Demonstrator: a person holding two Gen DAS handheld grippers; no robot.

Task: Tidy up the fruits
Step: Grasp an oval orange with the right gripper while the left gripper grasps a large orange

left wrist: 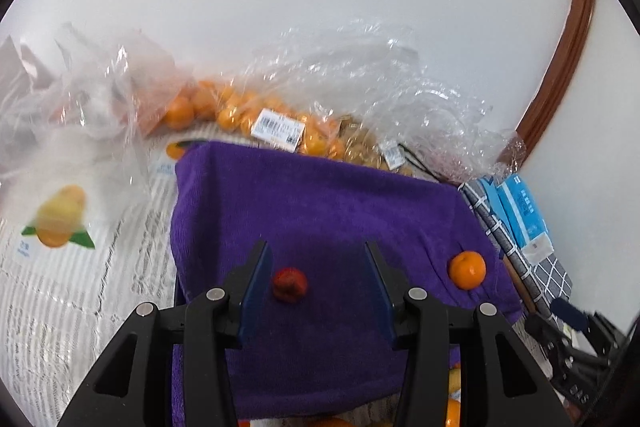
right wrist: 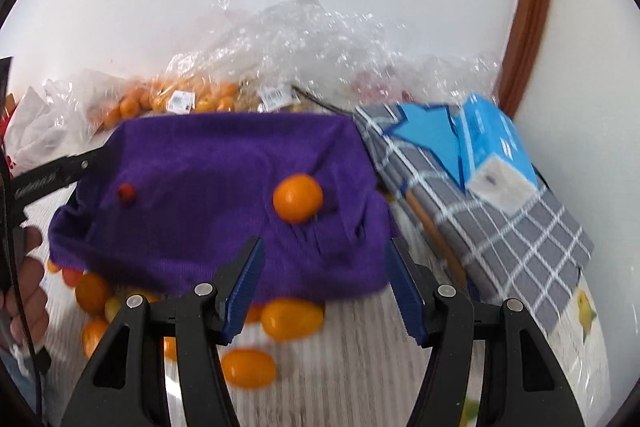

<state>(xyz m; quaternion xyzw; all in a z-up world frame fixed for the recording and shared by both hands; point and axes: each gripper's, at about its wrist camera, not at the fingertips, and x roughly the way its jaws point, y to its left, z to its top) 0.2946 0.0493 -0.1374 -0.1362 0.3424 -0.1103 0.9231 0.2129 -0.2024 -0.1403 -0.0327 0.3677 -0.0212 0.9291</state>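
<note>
A small red fruit lies on a purple cloth between the fingers of my open left gripper, near the left finger. An orange sits on the cloth to the right. In the right wrist view the same orange and red fruit rest on the purple cloth. My right gripper is open and empty above the cloth's front edge. Several loose orange fruits lie on the table in front of the cloth.
Clear plastic bags of oranges lie behind the cloth against the white wall. A grey checked box with a blue tissue pack stands to the right. A printed table cover lies at left. The left gripper's body shows at left.
</note>
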